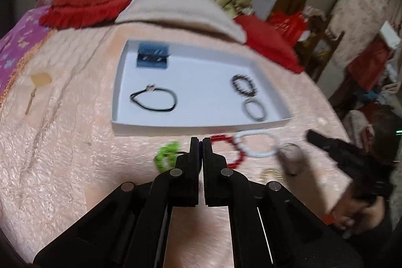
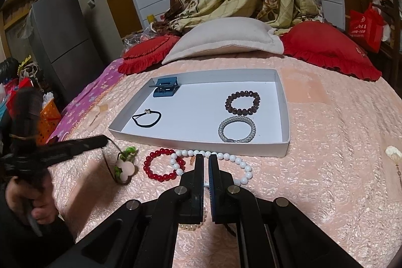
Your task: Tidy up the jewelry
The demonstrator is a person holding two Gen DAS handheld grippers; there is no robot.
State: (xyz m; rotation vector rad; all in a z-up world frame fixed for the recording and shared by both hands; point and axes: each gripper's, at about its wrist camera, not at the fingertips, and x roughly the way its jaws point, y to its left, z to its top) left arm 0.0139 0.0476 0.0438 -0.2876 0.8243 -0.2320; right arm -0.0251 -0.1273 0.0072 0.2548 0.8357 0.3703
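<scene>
Covering the bed (image 2: 326, 132) is a pink bumpy blanket, and all the things lie on it. At the far end sit a pale pillow (image 2: 223, 39) and two red cushions, one on each side of it.

A white tray (image 2: 285, 114) lies flat in the middle of the bed. Inside it are a blue hair clip (image 2: 164, 88) in the far left corner, a thin black hair tie (image 2: 147, 118) near the left wall, a dark bead bracelet (image 2: 242, 102) on the right, and a silver bracelet (image 2: 236, 129) just in front of that one.

Just outside the near wall of the tray lie more things. A white bead bracelet (image 2: 226, 160) overlaps a red bead bracelet (image 2: 163, 166). A green and white hair tie (image 2: 125, 162) lies left of them.

The left gripper (image 1: 200, 142) is raised above the bed near the green hair tie, and its jaws are clenched. The picture is too blurry to tell if they hold anything. The right gripper (image 2: 206, 160) hangs over the white bead bracelet with its jaws clenched and nothing between them.
</scene>
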